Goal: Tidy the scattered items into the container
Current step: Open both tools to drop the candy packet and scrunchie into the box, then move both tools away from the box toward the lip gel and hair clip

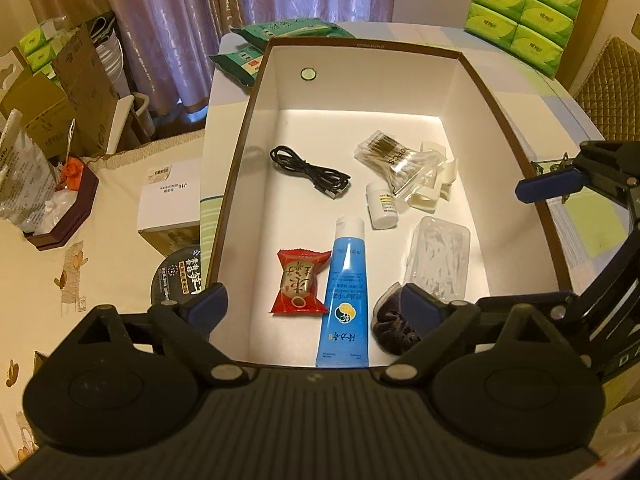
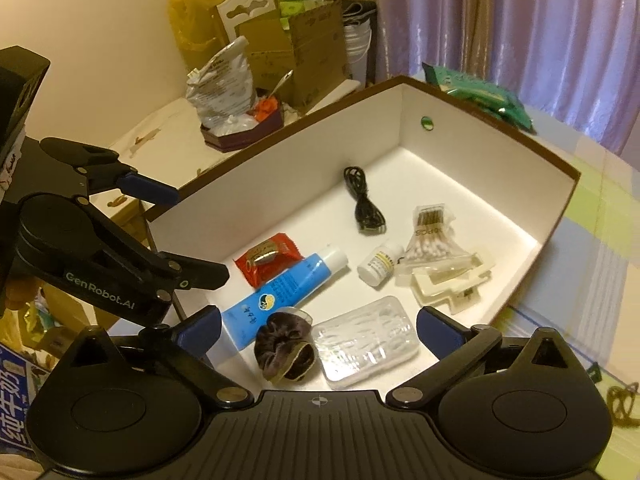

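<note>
Left gripper (image 1: 316, 308): jaws wide apart and holding nothing, poised over the near end of the box, looking straight down into it.
Right gripper (image 2: 318, 328): also spread wide and empty, hovering over the near corner of the box; in the left wrist view its blue pad shows by the box's right wall.
Box (image 1: 240, 128): brown-rimmed, white inside, open on the pastel tablecloth (image 1: 568, 120).
Inside the box: black cable (image 1: 310, 172) toward the back, cotton swab packet (image 1: 394, 160) lying over a cream hair claw (image 2: 448, 284), small white bottle (image 1: 382, 210) just beside them, blue tube (image 1: 344, 292) beside the red snack packet (image 1: 300, 282), clear floss-pick case (image 1: 440, 262) and dark velvet scrunchie (image 2: 286, 350) at the near edge.
Task progress: judging by this, the gathering looks close to finished; all these small things sit within the walls.
Possible leftovers: a dark keyring-like object (image 2: 622, 404) lies on the cloth outside the box's near right corner, too blurred to name surely; green wet-wipe packs (image 1: 280, 30) rest behind the far wall, and whether they count I cannot tell.
Doing it well: I'd sweep both cameras around the outside of the box before calling it done, and keep the jaws apart until squarely over any stray.
Watch for: the spread fingers catching the thin cardboard rim and shoving the box.
</note>
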A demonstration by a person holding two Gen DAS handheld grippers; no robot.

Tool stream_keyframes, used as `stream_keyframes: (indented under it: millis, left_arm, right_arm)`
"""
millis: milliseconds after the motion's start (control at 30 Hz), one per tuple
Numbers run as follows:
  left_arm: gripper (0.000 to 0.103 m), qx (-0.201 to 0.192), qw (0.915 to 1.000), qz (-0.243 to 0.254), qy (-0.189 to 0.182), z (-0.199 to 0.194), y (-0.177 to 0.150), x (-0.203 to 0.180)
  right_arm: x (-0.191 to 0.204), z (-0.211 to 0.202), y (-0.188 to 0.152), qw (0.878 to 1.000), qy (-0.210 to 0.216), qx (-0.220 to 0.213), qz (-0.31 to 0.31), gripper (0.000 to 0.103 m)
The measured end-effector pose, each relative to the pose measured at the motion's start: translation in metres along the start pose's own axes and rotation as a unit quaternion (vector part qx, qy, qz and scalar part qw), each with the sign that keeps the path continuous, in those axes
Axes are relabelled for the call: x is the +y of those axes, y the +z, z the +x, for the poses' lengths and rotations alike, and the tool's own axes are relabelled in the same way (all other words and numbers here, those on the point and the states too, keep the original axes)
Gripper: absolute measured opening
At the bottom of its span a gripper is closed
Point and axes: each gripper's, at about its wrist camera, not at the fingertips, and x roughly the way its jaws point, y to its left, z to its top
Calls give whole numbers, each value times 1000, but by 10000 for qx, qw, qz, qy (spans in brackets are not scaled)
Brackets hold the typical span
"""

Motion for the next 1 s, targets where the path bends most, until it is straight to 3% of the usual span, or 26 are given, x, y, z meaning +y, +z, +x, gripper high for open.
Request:
stream_keyframes:
  millis: [1000]
  left_arm:
    - [94,-190,9995,-43,261,-41,-17,-53]
  right_arm:
    - [-10,-54,-39,9997,-6,-236,-1,101]
